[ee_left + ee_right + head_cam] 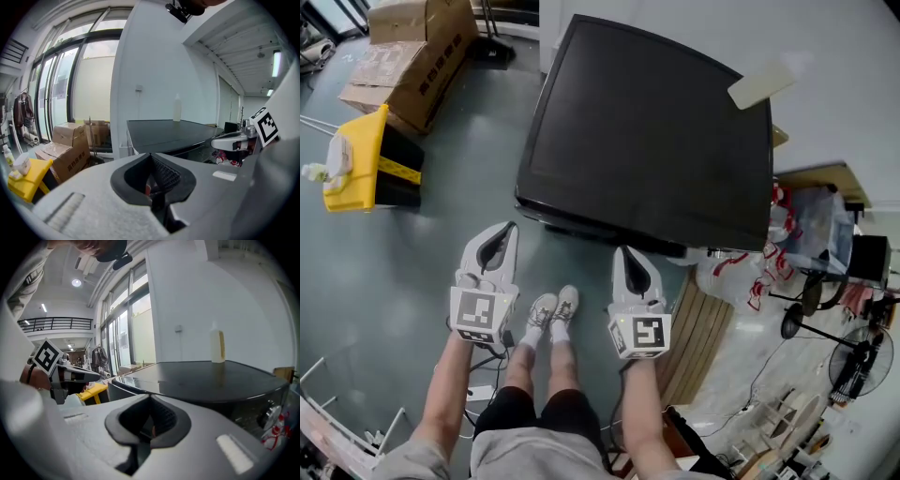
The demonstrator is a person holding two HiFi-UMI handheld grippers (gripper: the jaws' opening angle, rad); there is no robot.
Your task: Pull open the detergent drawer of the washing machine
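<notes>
**Asker:** Where is the washing machine?

**Describer:** The washing machine (647, 141) is a black-topped unit on the grey floor, just ahead of the person's feet (553, 314); a pale bottle (216, 347) stands upright at the far edge of its top.

**Asker:** And the detergent drawer?

**Describer:** In the head view the machine's front is almost wholly tucked under its top; the right gripper view shows a sliver of that front with what may be a round knob (267, 416); the detergent drawer itself cannot be made out.

**Asker:** How are the grippers held?

**Describer:** The left gripper (508, 230) and the right gripper (623, 255) are side by side, one outside each foot, both pointing toward the machine's front and apart from it; each has its jaws pressed together with nothing between them.

**Asker:** Anything else nearby?

**Describer:** Cardboard boxes (412, 52) and a yellow container (356, 159) sit left of the machine; a standing fan (858, 361) is off to the right.
</notes>
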